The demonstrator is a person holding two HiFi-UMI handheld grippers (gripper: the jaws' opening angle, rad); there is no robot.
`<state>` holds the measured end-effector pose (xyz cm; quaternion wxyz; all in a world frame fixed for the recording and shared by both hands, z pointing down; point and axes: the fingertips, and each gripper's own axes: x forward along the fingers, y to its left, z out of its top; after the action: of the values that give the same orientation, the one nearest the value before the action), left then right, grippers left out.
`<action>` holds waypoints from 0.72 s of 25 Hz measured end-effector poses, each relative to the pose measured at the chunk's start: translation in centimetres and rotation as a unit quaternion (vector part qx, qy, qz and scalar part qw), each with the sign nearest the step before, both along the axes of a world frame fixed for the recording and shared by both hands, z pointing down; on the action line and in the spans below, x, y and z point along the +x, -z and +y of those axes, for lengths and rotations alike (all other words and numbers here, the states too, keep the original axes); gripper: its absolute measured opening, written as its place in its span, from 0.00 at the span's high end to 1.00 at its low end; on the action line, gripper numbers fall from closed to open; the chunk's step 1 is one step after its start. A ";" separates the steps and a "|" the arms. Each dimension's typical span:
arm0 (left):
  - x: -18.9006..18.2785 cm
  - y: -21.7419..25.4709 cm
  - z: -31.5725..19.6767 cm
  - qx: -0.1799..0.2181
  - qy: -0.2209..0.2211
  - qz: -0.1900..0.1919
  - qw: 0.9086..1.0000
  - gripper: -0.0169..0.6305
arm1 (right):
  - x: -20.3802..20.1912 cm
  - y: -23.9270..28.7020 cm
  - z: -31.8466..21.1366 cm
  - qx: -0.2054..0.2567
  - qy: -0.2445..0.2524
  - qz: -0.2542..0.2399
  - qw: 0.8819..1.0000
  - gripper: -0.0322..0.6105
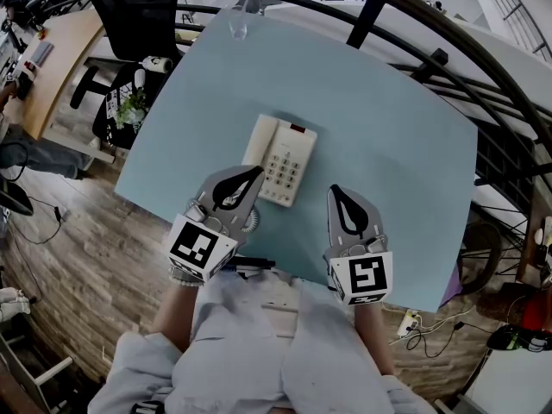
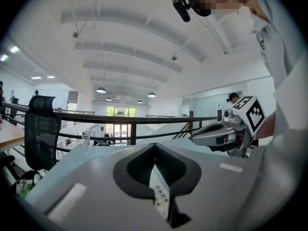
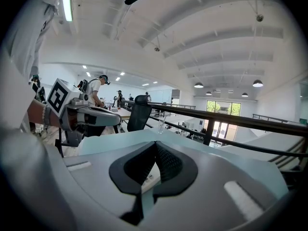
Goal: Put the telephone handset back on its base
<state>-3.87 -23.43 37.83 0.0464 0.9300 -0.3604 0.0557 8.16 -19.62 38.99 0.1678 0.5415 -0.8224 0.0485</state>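
Head view: a cream telephone (image 1: 280, 160) sits mid-way on the light blue table (image 1: 379, 119), its handset (image 1: 259, 141) lying along the left side of the base. The left gripper (image 1: 256, 173) hovers over the phone's near left corner, and the right gripper (image 1: 338, 193) is beside the phone.

Left gripper view: the jaws are clenched on nothing, with the keypad below them.

Right gripper view: the jaws are likewise clenched and empty.

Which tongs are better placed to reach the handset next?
Left. The left tongs end beside the handset along the telephone's left side; the right tongs sit apart, off the keypad side. Both are shut and empty.
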 end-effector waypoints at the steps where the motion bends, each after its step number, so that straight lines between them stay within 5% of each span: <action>1: 0.0 0.1 0.0 0.000 0.000 0.001 1.000 0.97 | 0.0 0.0 0.0 -0.001 0.001 0.001 1.000 0.95; 18: -0.9 0.4 -0.7 0.000 0.009 0.000 1.000 0.97 | -0.2 0.0 0.0 -0.003 -0.002 0.002 1.000 0.95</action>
<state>-4.75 -24.17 37.44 0.0466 0.9268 -0.3686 0.0551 7.97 -19.64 39.00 0.1713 0.5428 -0.8207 0.0499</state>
